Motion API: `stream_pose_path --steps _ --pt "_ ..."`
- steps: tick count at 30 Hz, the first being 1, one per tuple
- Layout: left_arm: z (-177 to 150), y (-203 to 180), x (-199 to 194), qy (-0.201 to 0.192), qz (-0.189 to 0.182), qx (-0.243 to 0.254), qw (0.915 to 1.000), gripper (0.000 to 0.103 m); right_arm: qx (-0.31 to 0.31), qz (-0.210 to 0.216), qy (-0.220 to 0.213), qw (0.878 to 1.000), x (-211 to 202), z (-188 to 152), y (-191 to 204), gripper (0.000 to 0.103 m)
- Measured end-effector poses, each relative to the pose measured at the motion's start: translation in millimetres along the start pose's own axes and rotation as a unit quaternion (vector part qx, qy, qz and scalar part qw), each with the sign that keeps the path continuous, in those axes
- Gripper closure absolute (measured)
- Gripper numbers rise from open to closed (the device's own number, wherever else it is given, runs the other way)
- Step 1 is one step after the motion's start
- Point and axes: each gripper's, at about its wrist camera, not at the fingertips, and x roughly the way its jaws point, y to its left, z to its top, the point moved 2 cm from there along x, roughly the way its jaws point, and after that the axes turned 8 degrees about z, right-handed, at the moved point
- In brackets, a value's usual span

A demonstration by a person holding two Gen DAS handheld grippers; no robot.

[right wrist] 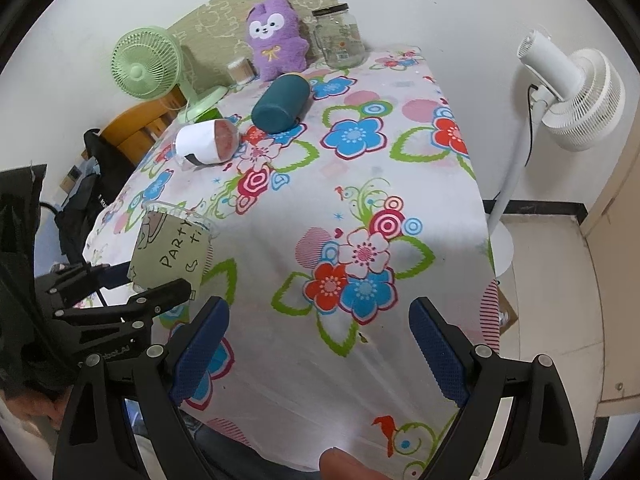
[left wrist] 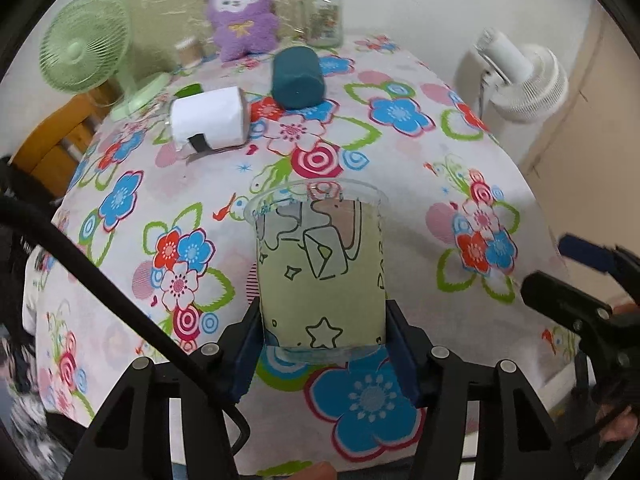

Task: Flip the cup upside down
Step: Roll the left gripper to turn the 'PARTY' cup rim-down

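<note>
A clear plastic cup with a pale green printed sleeve stands upright, rim up, near the front of the floral table. My left gripper is shut on the cup's lower part, blue pads pressed on both sides. In the right wrist view the same cup shows at the left, held by the left gripper. My right gripper is open and empty over the table's front edge, to the right of the cup. It shows at the right edge of the left wrist view.
A teal cylinder and a white-wrapped container lie on their sides at mid table. A purple plush, a glass jar, a small paper cup and a green fan stand at the back. A white fan stands right of the table.
</note>
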Motion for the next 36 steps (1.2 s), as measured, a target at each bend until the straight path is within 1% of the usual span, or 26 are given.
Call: stream_pose_path --steps 4,6,8,10,12,13,14,16,18,21,25,26,28,29,30,31,32,35,36 --pt "8 3 2 0.041 -0.01 0.059 0.9974 0.044 -0.008 0.003 0.003 1.0 2 1 4 0.01" --pt "11 2 6 0.078 -0.016 0.097 0.9922 0.044 -0.01 0.005 0.004 1.0 4 0 6 0.01" --pt "15 2 6 0.105 -0.01 0.136 0.9852 0.044 -0.011 0.007 0.006 1.0 6 0 6 0.01" --pt "20 0 5 0.131 -0.005 0.177 0.9754 0.044 -0.011 0.007 0.008 1.0 8 0 7 0.01" --pt "21 -4 9 0.174 -0.008 0.216 0.9607 0.044 -0.01 0.008 0.009 1.0 9 0 7 0.01" --pt "20 -5 11 0.198 -0.016 0.228 0.9533 0.044 -0.01 0.008 0.009 1.0 9 -1 7 0.01" --pt "19 -5 16 0.23 -0.025 0.235 0.9442 0.044 -0.009 0.008 0.009 1.0 10 -1 7 0.01" --pt "17 -5 22 0.266 -0.026 0.247 0.9314 0.044 -0.007 0.008 0.01 1.0 10 -1 7 0.01" --pt "16 -7 26 0.278 -0.018 0.261 0.9241 0.044 -0.008 0.008 0.01 1.0 10 -1 7 0.01" --pt "14 -11 29 0.296 -0.017 0.278 0.9137 0.044 -0.016 0.011 0.014 1.0 13 -1 10 0.01" --pt "17 -10 26 0.306 -0.012 0.286 0.9079 0.044 -0.035 0.016 0.023 0.999 17 -3 18 0.01" --pt "17 -10 23 0.304 -0.011 0.288 0.9082 0.044 -0.041 0.015 0.024 0.999 17 -4 20 0.01" --pt "23 -10 16 0.297 -0.001 0.296 0.9079 0.044 -0.051 0.015 0.025 0.998 16 -5 23 0.01" --pt "24 -9 12 0.295 0.006 0.302 0.9065 0.044 -0.053 0.014 0.025 0.998 16 -6 24 0.01" --pt "25 -9 9 0.296 0.015 0.311 0.9032 0.044 -0.055 0.015 0.025 0.998 16 -6 25 0.01" --pt "27 -9 8 0.298 0.023 0.319 0.8996 0.044 -0.055 0.016 0.025 0.998 16 -6 25 0.01" --pt "27 -11 8 0.301 0.035 0.332 0.8932 0.044 -0.055 0.018 0.026 0.998 17 -6 25 0.01" --pt "22 -12 7 0.314 0.076 0.375 0.8693 0.045 -0.054 0.026 0.03 0.998 21 -8 28 0.01" --pt "21 -11 6 0.319 0.089 0.389 0.8597 0.045 -0.055 0.026 0.031 0.998 22 -9 29 0.01"
